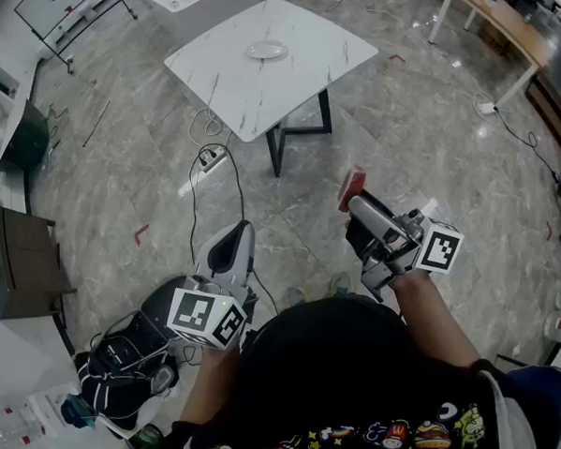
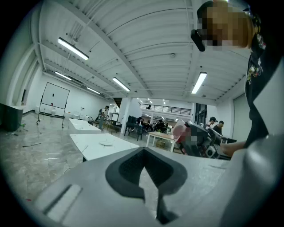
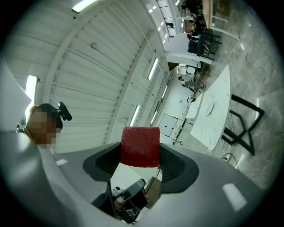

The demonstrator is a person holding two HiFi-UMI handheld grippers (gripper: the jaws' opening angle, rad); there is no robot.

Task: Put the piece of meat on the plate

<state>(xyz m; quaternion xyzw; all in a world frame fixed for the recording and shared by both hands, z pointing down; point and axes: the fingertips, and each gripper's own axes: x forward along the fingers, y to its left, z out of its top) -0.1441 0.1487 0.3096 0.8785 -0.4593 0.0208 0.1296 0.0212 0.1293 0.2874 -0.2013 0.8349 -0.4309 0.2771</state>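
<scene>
Our right gripper (image 1: 354, 204) gripped the red meat (image 3: 140, 146) between its pads and held it in the air above the floor (image 1: 417, 146). Our left gripper (image 1: 240, 234) had its jaws closed together, with nothing in them. The plate (image 1: 268, 50) lay near the middle of a white table (image 1: 246, 99), well apart from both grippers. Between us and the table a cable (image 1: 235, 188) ran to a power strip (image 1: 213, 159) on the grey floor, near the table's dark leg (image 1: 278, 153). A dark bag (image 1: 128, 354) lay by our left side. A wooden table (image 1: 500, 24) stood far right. The marker cubes (image 1: 207, 317) bore black-and-white squares, and the shirt (image 1: 385, 439) carried cartoon prints too small for us to read.
</scene>
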